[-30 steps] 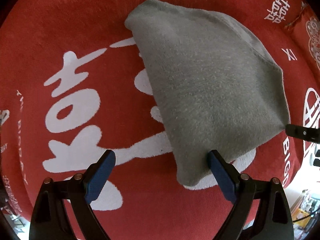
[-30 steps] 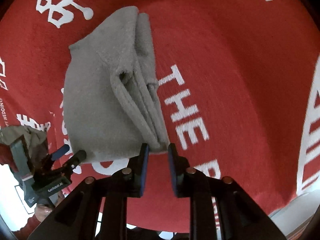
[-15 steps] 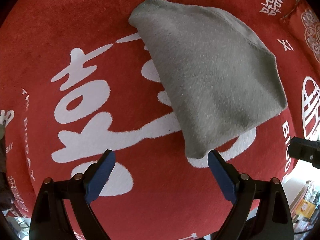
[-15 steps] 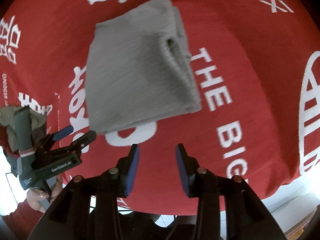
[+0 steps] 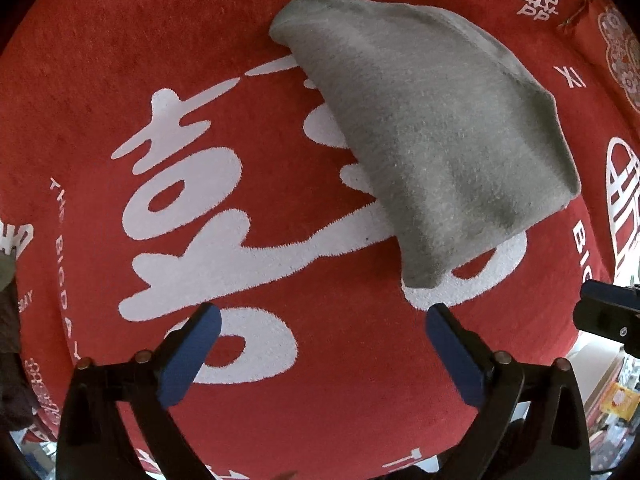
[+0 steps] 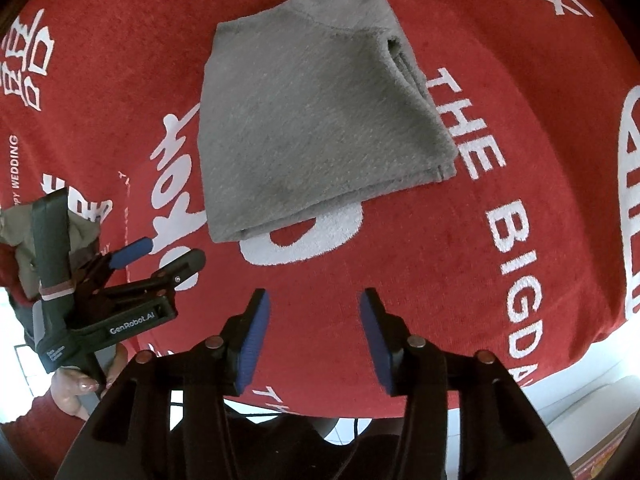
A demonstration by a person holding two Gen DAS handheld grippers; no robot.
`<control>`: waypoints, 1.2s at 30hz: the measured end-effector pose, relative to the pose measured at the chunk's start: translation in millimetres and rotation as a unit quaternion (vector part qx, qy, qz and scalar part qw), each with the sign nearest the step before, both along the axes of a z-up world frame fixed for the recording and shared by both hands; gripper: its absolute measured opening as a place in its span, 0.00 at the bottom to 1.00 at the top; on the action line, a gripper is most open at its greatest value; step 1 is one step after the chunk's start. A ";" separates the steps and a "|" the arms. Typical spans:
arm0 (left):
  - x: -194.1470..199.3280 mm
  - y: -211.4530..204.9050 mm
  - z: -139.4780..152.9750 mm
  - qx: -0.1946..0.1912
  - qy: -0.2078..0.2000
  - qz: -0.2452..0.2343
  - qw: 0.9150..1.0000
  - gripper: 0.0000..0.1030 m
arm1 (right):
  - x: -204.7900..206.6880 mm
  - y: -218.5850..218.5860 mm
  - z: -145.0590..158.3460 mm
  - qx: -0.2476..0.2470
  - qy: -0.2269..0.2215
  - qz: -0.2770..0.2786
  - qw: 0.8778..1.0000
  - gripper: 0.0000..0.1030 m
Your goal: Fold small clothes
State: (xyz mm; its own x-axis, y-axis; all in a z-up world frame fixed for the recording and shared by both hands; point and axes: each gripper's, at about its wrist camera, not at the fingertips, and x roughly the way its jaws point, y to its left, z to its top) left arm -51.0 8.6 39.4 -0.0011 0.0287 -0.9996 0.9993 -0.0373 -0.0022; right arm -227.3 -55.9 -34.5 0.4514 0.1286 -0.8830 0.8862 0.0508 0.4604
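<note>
Now the red cloth-covered surface with white lettering (image 5: 100,60) carries the folded grey fleece garment (image 5: 432,132), ahead of both hands, long axis diagonal. My right hand-held gripper (image 6: 312,340) sits nearer its lower edge, jaws opening, nothing between; my left hand-held gripper (image 5: 324,344) opening wide, empty.

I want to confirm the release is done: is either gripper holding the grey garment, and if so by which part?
Nothing is held. The folded grey garment lies on the red cloth; left gripper and right gripper are opening, jaws empty.
</note>
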 end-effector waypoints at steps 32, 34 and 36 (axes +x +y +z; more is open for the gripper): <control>28.9 -95.9 -52.0 -0.002 0.168 0.213 0.962 1.00 | -50.1 -218.0 -79.8 0.021 -0.118 0.016 0.993 0.08; 24.6 -98.8 -52.8 -0.002 0.168 0.212 0.963 1.00 | -56.2 -217.6 -82.3 0.025 -0.134 0.018 0.990 0.09; 21.8 -101.5 -54.0 -0.001 0.173 0.207 0.963 1.00 | -64.9 -219.3 -85.0 0.037 -0.155 0.005 0.987 0.14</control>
